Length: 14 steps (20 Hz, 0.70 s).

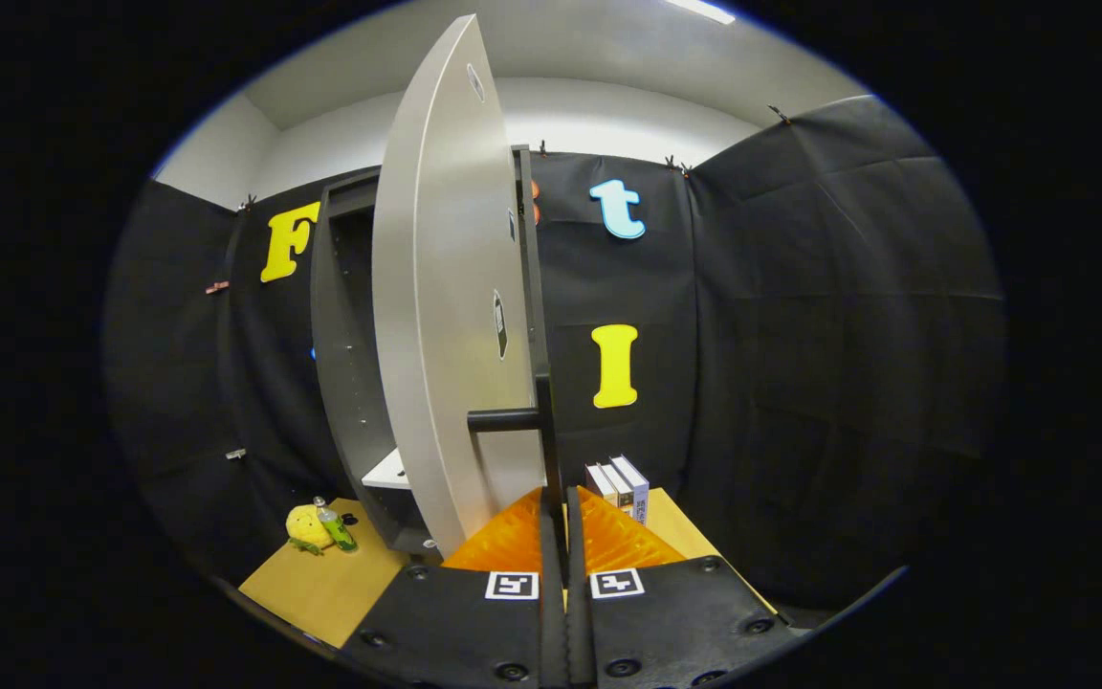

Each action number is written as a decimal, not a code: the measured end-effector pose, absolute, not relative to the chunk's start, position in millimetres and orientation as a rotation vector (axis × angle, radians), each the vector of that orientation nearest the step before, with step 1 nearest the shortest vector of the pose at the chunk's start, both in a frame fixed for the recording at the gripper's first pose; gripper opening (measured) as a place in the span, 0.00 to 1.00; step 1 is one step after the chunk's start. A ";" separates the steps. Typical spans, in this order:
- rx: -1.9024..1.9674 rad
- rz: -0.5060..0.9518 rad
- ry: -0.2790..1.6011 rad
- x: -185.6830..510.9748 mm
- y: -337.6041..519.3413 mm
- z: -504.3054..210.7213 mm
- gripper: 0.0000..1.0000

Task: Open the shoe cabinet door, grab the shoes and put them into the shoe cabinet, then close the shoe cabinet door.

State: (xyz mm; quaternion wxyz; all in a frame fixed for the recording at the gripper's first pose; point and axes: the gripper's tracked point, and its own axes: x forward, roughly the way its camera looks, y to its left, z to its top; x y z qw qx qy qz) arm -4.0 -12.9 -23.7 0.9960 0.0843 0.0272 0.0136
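Recording booth, black cloth walls (800, 316) pinned up under a white ceiling, wooden table (321, 584) with props

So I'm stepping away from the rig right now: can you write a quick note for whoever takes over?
Gripper: fingers shut on the door handle, its vertical bar clamped between them.
Cabinet door: swung partly open, seen nearly edge-on just ahead of the fingers; the shoe cabinet interior is exposed to its left.
Nearby on the table: a yellow plush toy and a green bottle left of the cabinet, books to its right.
Done: door opening under way.
Left: finish the swing, release, grab the shoes, put them inside, close the door.
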 end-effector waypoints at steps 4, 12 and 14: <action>0.173 0.005 0.052 -11.6 -24.2 -24.2 0.05; 0.164 -0.094 0.016 -53.0 -53.1 -7.5 0.12; 0.175 -0.073 0.008 -60.1 -41.5 -2.6 0.26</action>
